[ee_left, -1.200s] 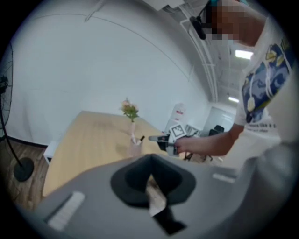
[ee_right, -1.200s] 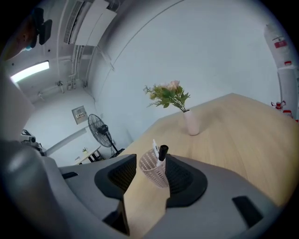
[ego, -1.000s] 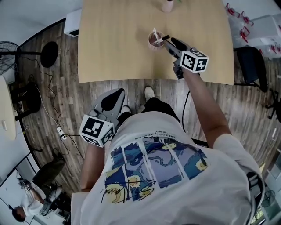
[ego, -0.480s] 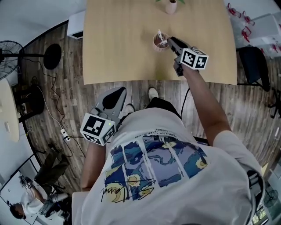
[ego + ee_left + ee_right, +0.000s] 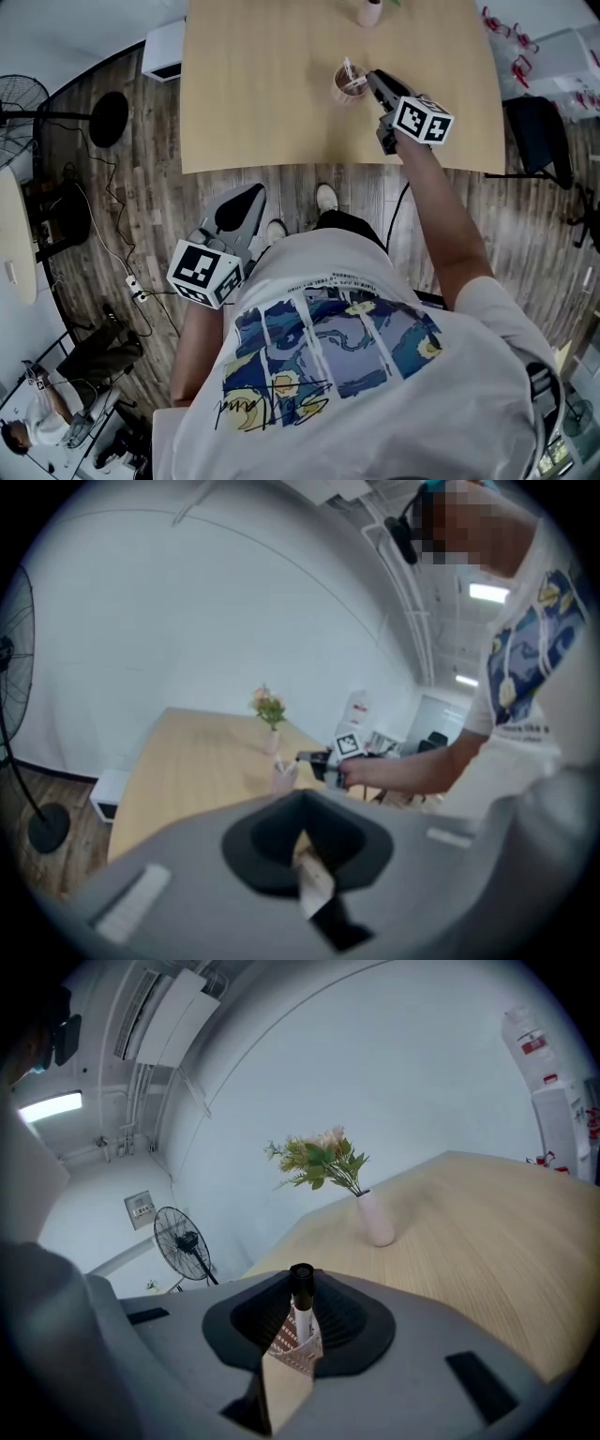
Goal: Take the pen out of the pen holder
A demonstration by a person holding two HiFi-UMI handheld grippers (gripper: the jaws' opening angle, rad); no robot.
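Observation:
A pinkish pen holder (image 5: 351, 86) stands on the far part of the wooden table (image 5: 262, 84), with white pens (image 5: 347, 67) sticking up out of it. My right gripper (image 5: 372, 77) reaches it from the right. In the right gripper view, its jaws are closing, with a white pen with a black cap (image 5: 302, 1299) pinched upright between them and the patterned holder (image 5: 298, 1348) just below. My left gripper (image 5: 246, 202) hangs shut and empty over the floor by the person's left side. The left gripper view shows the holder (image 5: 283, 776) and right gripper (image 5: 305, 757) far off.
A small pink vase with flowers (image 5: 377, 1220) stands on the table beyond the holder, at the far edge (image 5: 370, 11). A standing fan (image 5: 19, 108), cables and chairs are on the wood floor around the table. The person's feet (image 5: 320, 198) are near the table's front edge.
The right gripper's jaws have narrowed onto the pen at the holder. The left gripper has shifted slightly beside the body.

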